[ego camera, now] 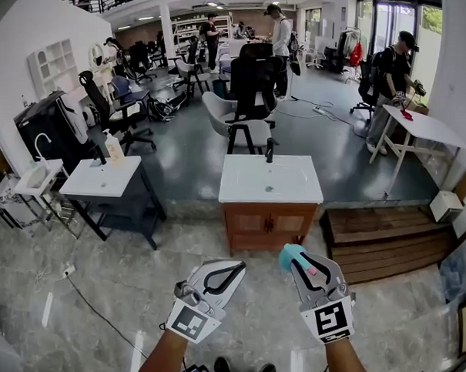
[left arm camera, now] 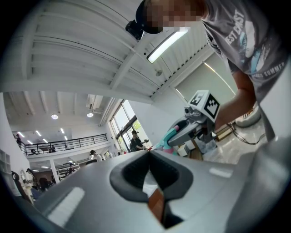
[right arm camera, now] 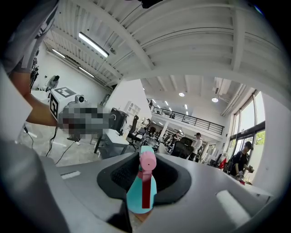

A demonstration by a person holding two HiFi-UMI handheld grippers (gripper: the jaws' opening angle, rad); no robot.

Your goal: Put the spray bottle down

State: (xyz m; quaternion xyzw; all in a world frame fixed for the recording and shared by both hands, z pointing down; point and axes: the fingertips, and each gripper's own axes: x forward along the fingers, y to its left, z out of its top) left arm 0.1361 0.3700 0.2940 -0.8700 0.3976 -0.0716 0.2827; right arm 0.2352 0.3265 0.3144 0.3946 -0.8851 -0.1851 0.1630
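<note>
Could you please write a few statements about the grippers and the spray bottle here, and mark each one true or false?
1. The right gripper holds a teal and pink spray bottle between its jaws. True.
2. The left gripper grips the spray bottle too. False: its jaws are together with nothing between them.
3. The spray bottle stands on the white basin. False: it is in the right gripper, over the floor and short of the basin.
4. The white basin sits on a wooden cabinet. True.
</note>
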